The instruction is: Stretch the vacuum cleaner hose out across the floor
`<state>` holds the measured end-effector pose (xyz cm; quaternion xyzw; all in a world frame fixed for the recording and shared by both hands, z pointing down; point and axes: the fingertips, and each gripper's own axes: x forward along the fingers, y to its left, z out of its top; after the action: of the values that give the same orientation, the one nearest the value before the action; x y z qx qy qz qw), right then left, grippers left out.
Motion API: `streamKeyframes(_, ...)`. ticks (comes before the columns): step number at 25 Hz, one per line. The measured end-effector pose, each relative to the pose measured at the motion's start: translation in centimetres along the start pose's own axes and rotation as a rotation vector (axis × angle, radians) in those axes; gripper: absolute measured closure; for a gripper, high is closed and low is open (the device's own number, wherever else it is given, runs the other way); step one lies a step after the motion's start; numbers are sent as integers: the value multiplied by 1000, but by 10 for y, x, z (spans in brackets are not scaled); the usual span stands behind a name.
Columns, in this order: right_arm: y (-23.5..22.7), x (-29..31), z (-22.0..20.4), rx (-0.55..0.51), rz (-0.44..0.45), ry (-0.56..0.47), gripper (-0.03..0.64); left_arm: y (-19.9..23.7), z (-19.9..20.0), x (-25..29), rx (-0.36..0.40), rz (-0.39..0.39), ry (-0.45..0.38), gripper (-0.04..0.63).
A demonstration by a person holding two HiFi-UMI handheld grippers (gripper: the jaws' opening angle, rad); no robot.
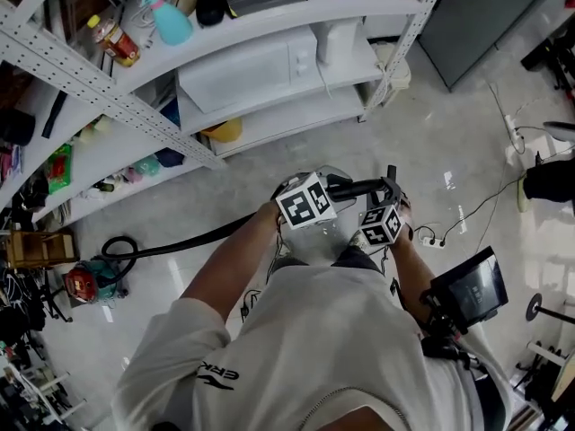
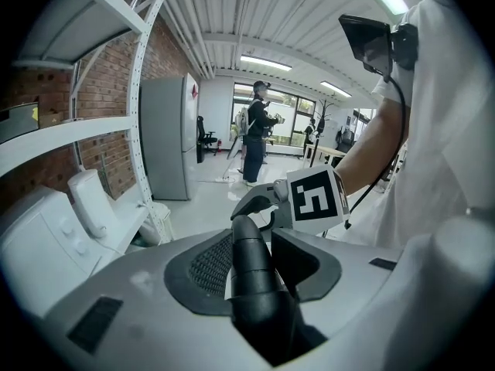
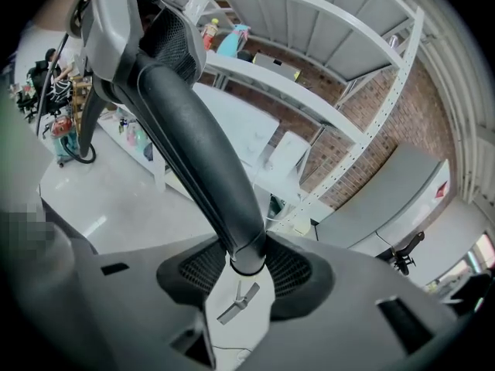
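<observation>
The black vacuum hose (image 1: 189, 241) runs over the floor from the red and teal vacuum cleaner (image 1: 90, 281) at the left, up to my two grippers in front of my chest. My left gripper (image 1: 337, 187) is shut on the hose's rigid black tube (image 2: 251, 269). Just to its right, my right gripper (image 1: 391, 197) is shut on the same tube (image 3: 193, 130), a short way further along. In the right gripper view the tube rises from the jaws of the right gripper (image 3: 247, 261) toward the left gripper (image 3: 116, 22). The vacuum cleaner (image 3: 66, 141) sits far off behind it.
White metal shelving (image 1: 108, 97) with a microwave (image 1: 243, 70) and bottles stands along the far side. A power strip and cables (image 1: 431, 239) lie on the floor at the right. A grey cabinet (image 2: 166, 137) stands ahead, and a person (image 2: 255, 134) is far off.
</observation>
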<state>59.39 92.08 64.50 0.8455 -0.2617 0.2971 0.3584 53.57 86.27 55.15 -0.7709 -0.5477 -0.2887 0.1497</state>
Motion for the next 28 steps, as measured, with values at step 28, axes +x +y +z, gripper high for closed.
streamKeyframes(28, -199, 25, -135, 22, 32, -3, 457, 22, 147, 192, -42, 11, -12, 442)
